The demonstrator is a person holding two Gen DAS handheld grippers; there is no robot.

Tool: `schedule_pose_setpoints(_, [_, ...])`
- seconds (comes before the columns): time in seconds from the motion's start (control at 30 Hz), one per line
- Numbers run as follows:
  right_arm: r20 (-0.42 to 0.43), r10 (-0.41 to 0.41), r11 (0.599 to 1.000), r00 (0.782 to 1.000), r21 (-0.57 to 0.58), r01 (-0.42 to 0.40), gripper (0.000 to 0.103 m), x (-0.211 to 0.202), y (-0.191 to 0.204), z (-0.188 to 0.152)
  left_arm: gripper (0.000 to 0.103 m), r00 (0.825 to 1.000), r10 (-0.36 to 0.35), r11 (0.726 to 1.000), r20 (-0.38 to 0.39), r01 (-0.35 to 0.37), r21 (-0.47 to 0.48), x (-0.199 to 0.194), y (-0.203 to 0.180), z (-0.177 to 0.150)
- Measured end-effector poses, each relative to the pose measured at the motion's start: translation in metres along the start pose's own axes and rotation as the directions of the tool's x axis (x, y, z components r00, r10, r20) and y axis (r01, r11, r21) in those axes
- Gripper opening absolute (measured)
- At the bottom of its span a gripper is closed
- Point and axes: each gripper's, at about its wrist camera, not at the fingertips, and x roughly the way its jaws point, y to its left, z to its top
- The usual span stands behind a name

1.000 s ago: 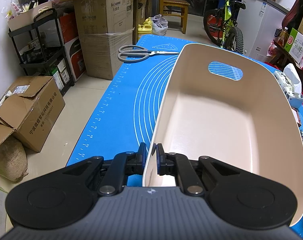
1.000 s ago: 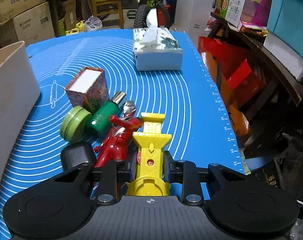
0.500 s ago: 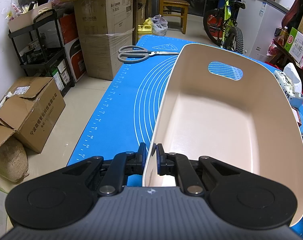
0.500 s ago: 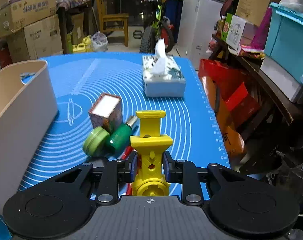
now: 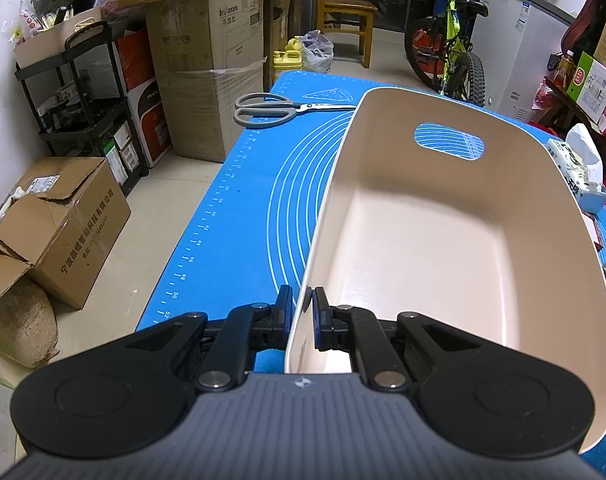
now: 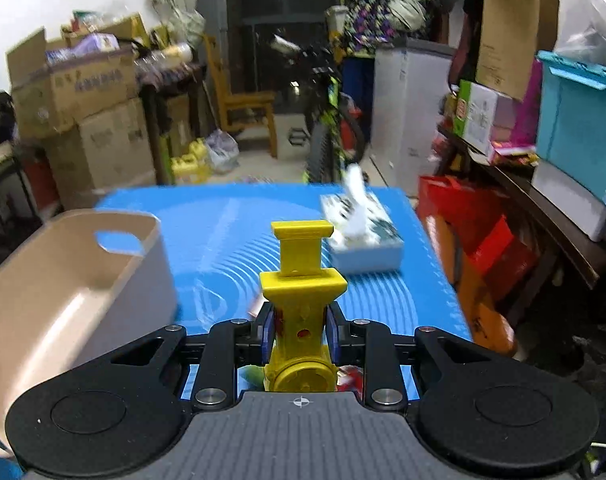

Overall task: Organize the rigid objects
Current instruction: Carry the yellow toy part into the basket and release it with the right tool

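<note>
My left gripper [image 5: 301, 306] is shut on the near left rim of an empty beige plastic bin [image 5: 423, 240] that stands on the blue mat [image 5: 239, 216]. My right gripper [image 6: 299, 326] is shut on a yellow plastic toy [image 6: 301, 280] and holds it up above the mat [image 6: 231, 232]. The bin [image 6: 63, 300] lies to the left of the toy in the right wrist view. A bit of a red toy [image 6: 349, 374] shows below the held toy; the other small objects are hidden under the gripper.
Grey scissors [image 5: 271, 109] lie on the mat's far left. A tissue box [image 6: 361, 236] stands on the mat's far right, also in the left wrist view [image 5: 579, 176]. Cardboard boxes [image 5: 207, 80], a black shelf [image 5: 83, 112], a bicycle [image 5: 447, 52] and a cluttered table [image 6: 543, 184] surround the mat.
My right gripper has lifted the yellow toy off the mat and tilted up, away from the red figure and green items. The left gripper and bin have not moved.
</note>
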Motion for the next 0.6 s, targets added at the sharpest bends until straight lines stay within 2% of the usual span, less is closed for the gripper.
schedule_pose_setpoints(0.33, [0.126,0.134,0.991,0.983,-0.035,-0.131,0.035,-0.019,0.061,0.025,0.012,1.0,0.001,1.0,0.0,-0.001,0.0,0.0,-0.002,0.0])
schedule_pose_setpoints(0.6, [0.121,0.248,0.967,0.961,-0.085,-0.238,0.035,-0.015,0.12,0.031,0.012,1.0,-0.001,1.0,-0.001,0.001,0.004,0.001,-0.002,0.0])
